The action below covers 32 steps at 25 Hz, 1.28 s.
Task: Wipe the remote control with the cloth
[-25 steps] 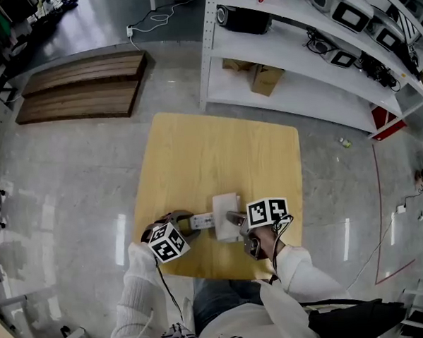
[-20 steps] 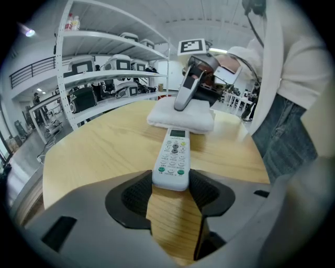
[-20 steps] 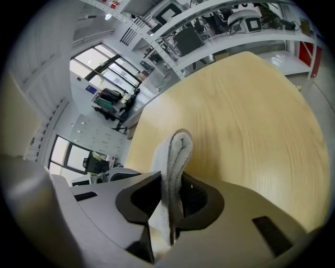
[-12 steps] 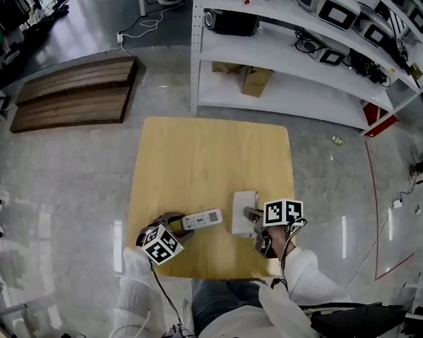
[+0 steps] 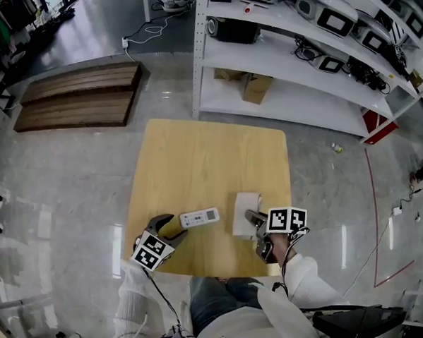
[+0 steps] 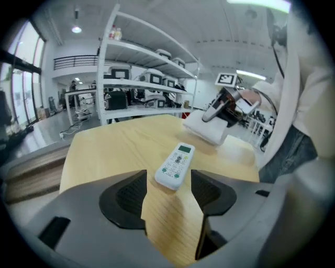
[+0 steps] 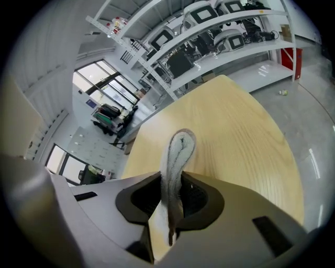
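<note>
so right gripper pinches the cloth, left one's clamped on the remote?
No: the left gripper grips nothing, its jaws having just been opening; the remote lies free at their mouth, see left gripper view. The right gripper does pinch the cloth.

I find the tabletop (image 5: pixel 203 151) bare toward 12 o'clock, with wide room to pass there. Near my edge, the remote (image 5: pixel 199 217) and the cloth (image 5: pixel 246 211) at its 3 o'clock leave only a narrow lane between them. A shelf rack (image 5: pixel 284 62) blocks the way beyond, at 1 o'clock.
</note>
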{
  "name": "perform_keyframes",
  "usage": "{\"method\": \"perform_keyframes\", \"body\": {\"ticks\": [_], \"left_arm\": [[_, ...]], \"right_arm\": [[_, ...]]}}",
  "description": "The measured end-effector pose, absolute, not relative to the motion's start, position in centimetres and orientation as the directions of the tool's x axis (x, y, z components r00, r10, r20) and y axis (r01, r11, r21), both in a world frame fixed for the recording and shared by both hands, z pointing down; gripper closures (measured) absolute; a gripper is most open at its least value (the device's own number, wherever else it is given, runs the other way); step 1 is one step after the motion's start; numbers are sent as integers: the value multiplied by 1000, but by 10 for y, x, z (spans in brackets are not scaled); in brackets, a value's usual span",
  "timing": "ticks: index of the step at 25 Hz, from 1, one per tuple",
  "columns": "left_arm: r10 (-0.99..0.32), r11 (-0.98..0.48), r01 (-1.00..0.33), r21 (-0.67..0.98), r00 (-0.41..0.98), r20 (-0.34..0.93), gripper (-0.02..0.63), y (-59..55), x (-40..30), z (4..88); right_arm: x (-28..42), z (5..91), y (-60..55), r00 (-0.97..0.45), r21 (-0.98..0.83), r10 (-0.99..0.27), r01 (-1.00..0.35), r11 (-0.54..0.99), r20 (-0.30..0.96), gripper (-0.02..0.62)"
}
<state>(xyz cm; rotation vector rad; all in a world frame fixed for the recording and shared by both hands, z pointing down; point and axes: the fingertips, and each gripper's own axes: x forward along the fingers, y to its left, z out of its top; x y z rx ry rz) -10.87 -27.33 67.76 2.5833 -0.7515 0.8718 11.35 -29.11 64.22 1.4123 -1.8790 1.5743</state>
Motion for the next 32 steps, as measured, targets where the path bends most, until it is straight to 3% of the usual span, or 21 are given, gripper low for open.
{"method": "perform_keyframes", "body": {"ticks": [7, 11, 15, 24, 32], "left_arm": [[-600, -638, -728, 250, 674, 430, 375, -261, -88, 609], [-697, -520, -788, 329, 614, 370, 543, -250, -67, 594], [-742, -438, -847, 301, 530, 411, 599, -237, -51, 593], [-828, -195, -940, 279, 310, 468, 603, -208, -59, 563], [-839, -171, -953, 248, 273, 470, 603, -181, -59, 544]], "right_arm": [[75, 615, -282, -445, -468, -565, -876, 115, 695, 506], [40, 612, -265, -491, -469, -585, -859, 204, 645, 506], [23, 615, -247, -533, -505, -560, -834, 222, 634, 506], [24, 587, -230, -578, -485, -594, -810, 331, 560, 506], [25, 568, -198, -555, -443, -640, -826, 349, 531, 506]]}}
